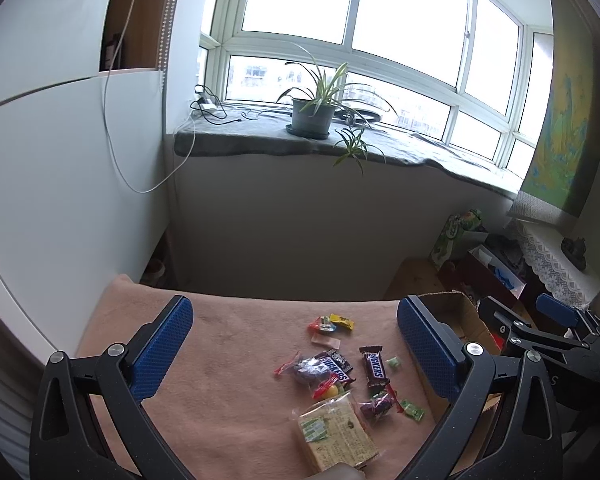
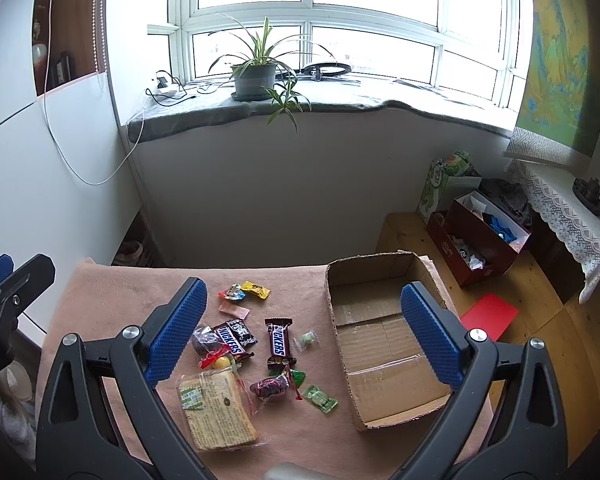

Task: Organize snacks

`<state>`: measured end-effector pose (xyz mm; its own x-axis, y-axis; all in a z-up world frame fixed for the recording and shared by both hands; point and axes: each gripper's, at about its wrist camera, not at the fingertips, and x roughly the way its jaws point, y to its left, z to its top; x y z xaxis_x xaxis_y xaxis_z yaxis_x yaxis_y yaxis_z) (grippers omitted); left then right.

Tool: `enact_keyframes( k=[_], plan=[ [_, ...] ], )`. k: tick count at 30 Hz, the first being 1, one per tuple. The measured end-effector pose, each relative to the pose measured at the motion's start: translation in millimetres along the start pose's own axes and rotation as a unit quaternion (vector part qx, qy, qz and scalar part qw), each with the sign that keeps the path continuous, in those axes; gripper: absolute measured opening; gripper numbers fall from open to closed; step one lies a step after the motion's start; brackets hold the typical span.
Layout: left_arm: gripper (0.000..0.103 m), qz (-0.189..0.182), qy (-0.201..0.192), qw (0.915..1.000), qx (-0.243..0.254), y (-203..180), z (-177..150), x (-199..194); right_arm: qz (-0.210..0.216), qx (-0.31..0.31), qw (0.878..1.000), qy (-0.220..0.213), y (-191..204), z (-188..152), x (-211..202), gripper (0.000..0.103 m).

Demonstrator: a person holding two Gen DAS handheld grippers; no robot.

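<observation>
Both grippers, left (image 1: 296, 344) and right (image 2: 304, 328), hung spread wide and empty above the cloth (image 2: 112, 296). Nearest lay a biscuit pack (image 2: 220, 412), then two Snickers (image 2: 279, 341) among loose candies (image 2: 320, 399). Right of them sat an empty box (image 2: 376, 344), a plant (image 2: 256, 76) far behind

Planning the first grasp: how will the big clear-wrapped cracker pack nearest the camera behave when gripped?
The cracker pack is probably stiff: it lies as a flat slab. Its clear wrapper looks glossy, so it may slip between the pads. The contents look brittle, so a hard squeeze could crack them.
</observation>
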<state>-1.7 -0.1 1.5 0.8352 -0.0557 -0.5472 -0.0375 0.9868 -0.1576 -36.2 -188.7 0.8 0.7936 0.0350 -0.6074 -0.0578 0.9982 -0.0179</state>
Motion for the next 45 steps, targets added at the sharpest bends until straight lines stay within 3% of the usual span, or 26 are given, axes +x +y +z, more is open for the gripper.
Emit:
enact_keyframes(
  k=[13,26,31,38,45],
  plan=[
    [0.102,0.001,0.006,1.0,-0.003,0.9,-2.2,2.2,0.001,0.0,1.0,0.007,-4.3,-9.8,0.9,0.1],
    [0.102,-0.006,0.049,0.9978,-0.044,23.4,-10.8,19.1,0.022,-0.002,0.998,0.053,-1.2,-18.0,24.1,0.1],
    [0.102,-0.028,0.073,0.9908,-0.11,50.8,-21.3,30.2,0.07,-0.002,0.993,0.096,1.1,-32.4,41.8,0.1],
    [0.099,-0.045,0.13,0.9792,-0.149,71.9,-41.6,49.1,0.131,0.011,0.978,0.161,14.0,-56.8,72.6,0.1],
    [0.088,-0.076,0.188,0.9618,-0.184,82.7,-67.5,67.1,0.169,0.023,0.96,0.22,25.1,-81.4,95.4,0.1]
  ],
)
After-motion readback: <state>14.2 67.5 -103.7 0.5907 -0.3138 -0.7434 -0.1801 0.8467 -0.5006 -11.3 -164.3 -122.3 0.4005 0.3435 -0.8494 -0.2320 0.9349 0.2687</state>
